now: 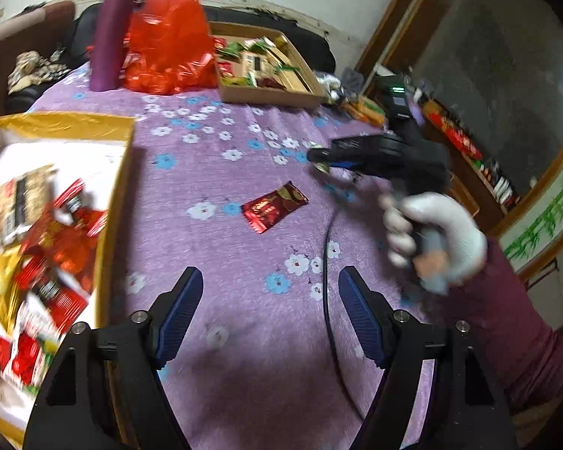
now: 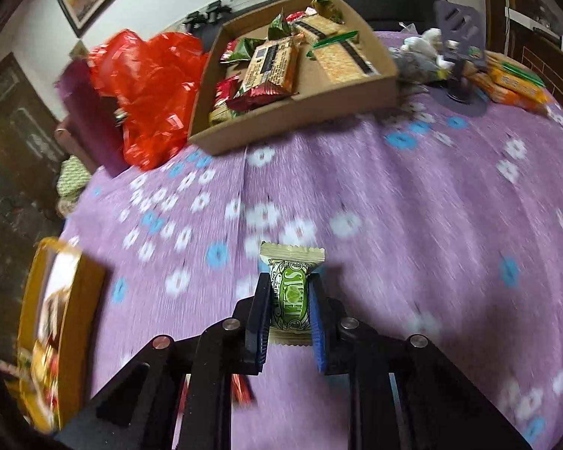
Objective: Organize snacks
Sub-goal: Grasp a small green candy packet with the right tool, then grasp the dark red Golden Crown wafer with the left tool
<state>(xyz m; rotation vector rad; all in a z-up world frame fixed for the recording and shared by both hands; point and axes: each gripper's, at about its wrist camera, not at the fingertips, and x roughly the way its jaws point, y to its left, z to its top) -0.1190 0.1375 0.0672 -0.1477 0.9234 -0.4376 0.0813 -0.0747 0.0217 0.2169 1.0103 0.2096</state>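
Note:
My right gripper is shut on a small green and cream sweet packet and holds it above the purple flowered cloth. It also shows in the left wrist view, held by a white-gloved hand. My left gripper is open and empty above the cloth. A dark red snack packet lies on the cloth ahead of it. A gold box with red and gold packets is at the left. A brown cardboard tray with biscuits and snacks stands at the back.
A red plastic bag and a purple cylinder stand at the back left beside the tray. Orange packets and a dark stand are at the back right. A black cable runs across the cloth.

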